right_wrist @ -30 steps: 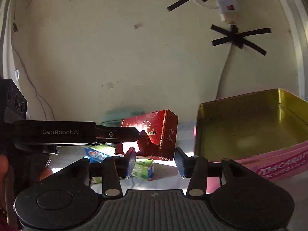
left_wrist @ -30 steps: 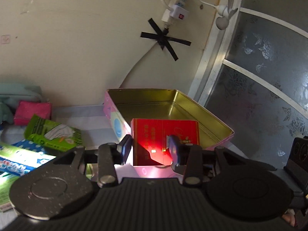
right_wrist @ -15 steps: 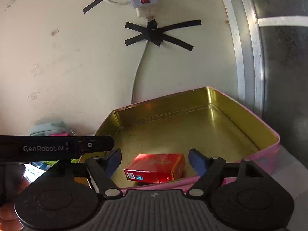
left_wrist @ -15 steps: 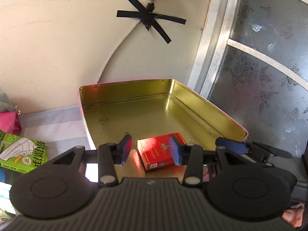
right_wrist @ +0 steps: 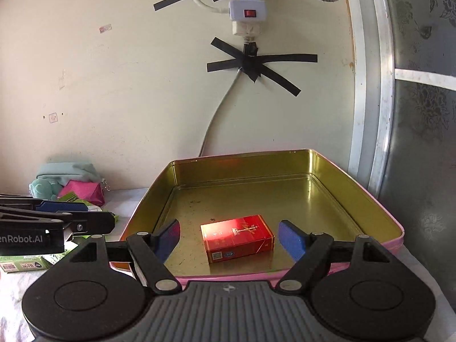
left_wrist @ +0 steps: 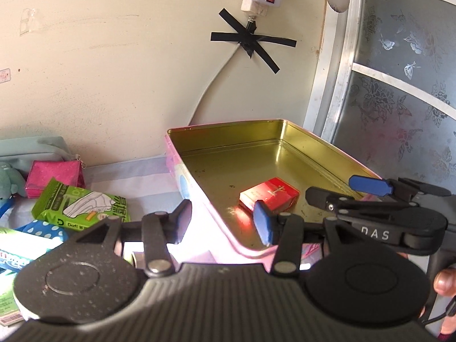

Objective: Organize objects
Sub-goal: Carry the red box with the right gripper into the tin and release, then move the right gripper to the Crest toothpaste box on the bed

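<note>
A red cigarette pack (right_wrist: 238,238) lies flat in the near part of a gold-lined pink tin (right_wrist: 370,196); both also show in the left wrist view, the pack (left_wrist: 270,196) and the tin (left_wrist: 327,145). My right gripper (right_wrist: 232,239) is open and empty, its fingers either side of the pack and above the tin's near rim. My left gripper (left_wrist: 222,219) is open and empty, straddling the tin's left wall, left of the pack. The right gripper's fingers (left_wrist: 367,185) reach in from the right in the left wrist view.
Left of the tin lie a green wipes pack (left_wrist: 82,205), a pink pouch (left_wrist: 54,173), a pale green bag (left_wrist: 34,148), a blue dotted item (left_wrist: 42,228) and a toothpaste box (left_wrist: 17,253). A wall stands behind, a frosted window frame (left_wrist: 336,91) at the right.
The left gripper carried the red pack over the tin, released it there, then drew back left and opened. The right gripper swung over to the tin and opened wider around the pack.
</note>
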`<state>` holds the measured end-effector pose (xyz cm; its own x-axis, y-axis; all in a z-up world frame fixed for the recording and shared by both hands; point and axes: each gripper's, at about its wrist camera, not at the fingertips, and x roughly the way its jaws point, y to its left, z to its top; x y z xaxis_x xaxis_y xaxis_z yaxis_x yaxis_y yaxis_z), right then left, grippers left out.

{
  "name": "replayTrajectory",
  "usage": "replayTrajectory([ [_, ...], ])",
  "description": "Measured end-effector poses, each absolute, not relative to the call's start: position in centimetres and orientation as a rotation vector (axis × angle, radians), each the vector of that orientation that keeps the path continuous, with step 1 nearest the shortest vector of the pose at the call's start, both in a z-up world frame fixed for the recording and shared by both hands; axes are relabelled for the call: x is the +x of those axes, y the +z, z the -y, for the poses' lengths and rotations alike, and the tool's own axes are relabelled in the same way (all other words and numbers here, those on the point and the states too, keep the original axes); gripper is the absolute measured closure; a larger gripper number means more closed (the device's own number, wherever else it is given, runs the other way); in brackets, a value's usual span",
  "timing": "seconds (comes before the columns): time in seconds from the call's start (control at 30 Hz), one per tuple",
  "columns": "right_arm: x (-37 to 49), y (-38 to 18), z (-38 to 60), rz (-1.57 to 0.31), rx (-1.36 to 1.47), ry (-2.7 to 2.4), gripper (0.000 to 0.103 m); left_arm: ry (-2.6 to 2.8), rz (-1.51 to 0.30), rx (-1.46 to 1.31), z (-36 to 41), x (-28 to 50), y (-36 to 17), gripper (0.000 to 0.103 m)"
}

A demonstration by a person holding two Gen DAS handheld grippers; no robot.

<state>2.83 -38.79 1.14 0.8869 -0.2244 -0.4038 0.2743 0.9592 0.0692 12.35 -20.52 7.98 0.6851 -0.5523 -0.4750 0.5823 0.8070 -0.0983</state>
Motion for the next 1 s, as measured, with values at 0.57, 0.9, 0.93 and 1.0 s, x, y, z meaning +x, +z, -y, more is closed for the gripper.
replayTrajectory([
  [0.57,3.1,3.9,26.4,-0.346,-0.148,-0.172,0.03,-0.342,-0.479,-0.077,6.0,10.7,7.2,0.049],
  [0.9,5.8,3.2,21.9,-0.4,-0.215,-0.119,0.03,-0.239,-0.534,-0.146,0.2,11.0,5.0,0.049],
  [0.93,6.1,3.0,21.6,-0.408,-0.221,-0.115,0.03,-0.234,-0.537,-0.152,-0.2,11.1,4.8,0.049],
  [1.0,6.6,2.7,21.1,-0.421,-0.229,-0.106,0.03,-0.223,-0.547,-0.164,-0.9,11.2,4.4,0.049],
])
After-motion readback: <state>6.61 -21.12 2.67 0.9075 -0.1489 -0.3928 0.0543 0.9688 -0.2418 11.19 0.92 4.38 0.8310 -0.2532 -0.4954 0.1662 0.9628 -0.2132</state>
